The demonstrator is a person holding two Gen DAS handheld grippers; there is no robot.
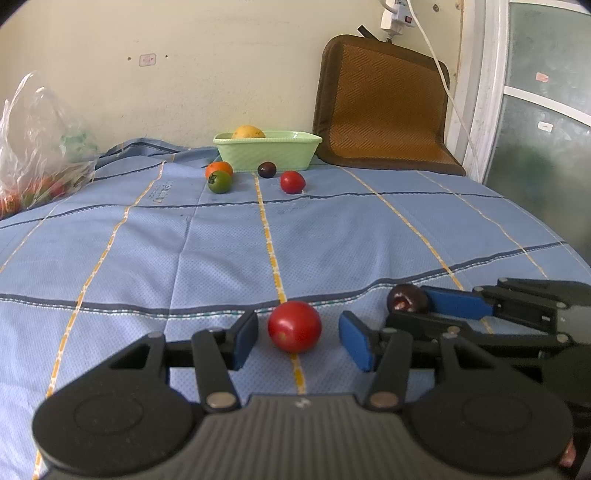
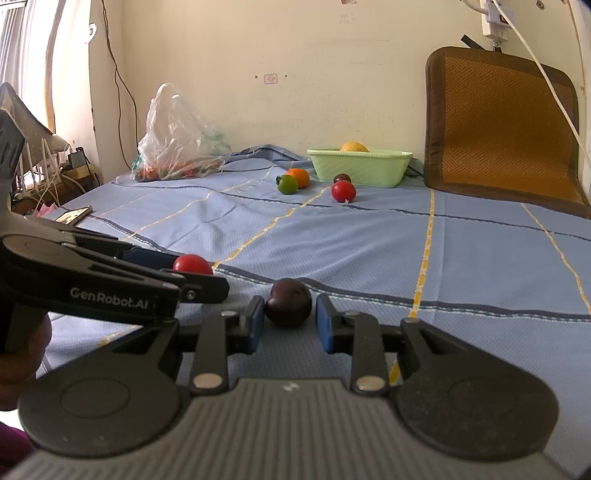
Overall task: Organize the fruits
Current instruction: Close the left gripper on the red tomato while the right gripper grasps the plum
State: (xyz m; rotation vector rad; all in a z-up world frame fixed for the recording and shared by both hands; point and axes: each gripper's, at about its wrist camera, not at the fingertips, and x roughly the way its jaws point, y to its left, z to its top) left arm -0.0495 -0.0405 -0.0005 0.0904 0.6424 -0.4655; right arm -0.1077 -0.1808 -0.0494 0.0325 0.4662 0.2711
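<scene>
Fruits mostly lie loose on the blue bedsheet (image 1: 147, 258): only one yellow fruit (image 1: 248, 132) sits in the green basket (image 1: 266, 155). Left gripper (image 1: 298, 338), fingers apart, straddles a red tomato (image 1: 294, 326); right gripper (image 2: 289, 325) likewise brackets a dark plum (image 2: 289, 302), neither clamped. Four more wait by the basket; nothing blocks the way.

I see a blue checked bedsheet (image 1: 221, 236) with yellow lines. A brown woven cushion (image 1: 384, 107) leans on the cream wall (image 1: 184, 55), under a white power strip (image 1: 397, 13). A phone (image 2: 74, 215) lies at the sheet's left edge, near tangled cables (image 2: 44, 184).
</scene>
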